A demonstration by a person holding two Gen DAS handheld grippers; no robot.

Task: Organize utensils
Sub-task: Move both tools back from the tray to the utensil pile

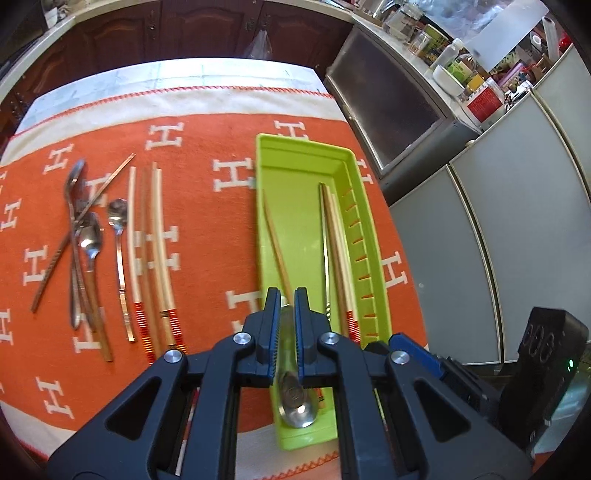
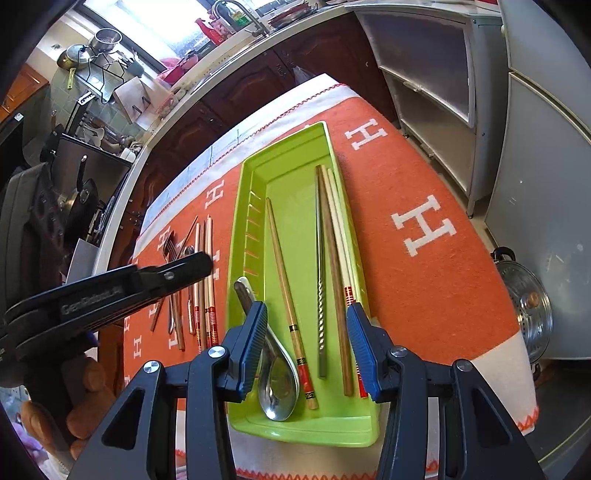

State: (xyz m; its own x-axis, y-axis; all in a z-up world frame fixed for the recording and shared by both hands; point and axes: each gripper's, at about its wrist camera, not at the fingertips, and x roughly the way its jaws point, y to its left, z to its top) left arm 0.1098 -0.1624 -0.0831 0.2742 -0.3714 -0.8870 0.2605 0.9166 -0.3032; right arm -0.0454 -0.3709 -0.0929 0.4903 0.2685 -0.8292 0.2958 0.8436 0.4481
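A lime green tray (image 1: 306, 162) (image 2: 258, 170) lies on the orange cloth. In it lie several chopsticks (image 2: 332, 258) (image 1: 338, 243) and a metal spoon (image 2: 277, 384) (image 1: 295, 402) with its bowl at the near end. My left gripper (image 1: 286, 295) hangs over the tray's near end; its jaws stand a narrow gap apart around the spoon's handle, and I cannot tell if they touch it. My right gripper (image 2: 306, 314) is open and empty above the tray's near end. Loose spoons (image 1: 88, 236) and chopsticks (image 1: 155, 251) lie on the cloth left of the tray, also seen in the right wrist view (image 2: 199, 288).
The orange cloth (image 1: 207, 236) covers a table whose right edge (image 1: 399, 229) drops off beside grey cabinets (image 1: 461, 258). Dark wooden cabinets (image 1: 184, 29) run along the far side. A steel pot (image 2: 532, 306) sits low at the right. The left gripper's body (image 2: 110, 291) reaches in from the left.
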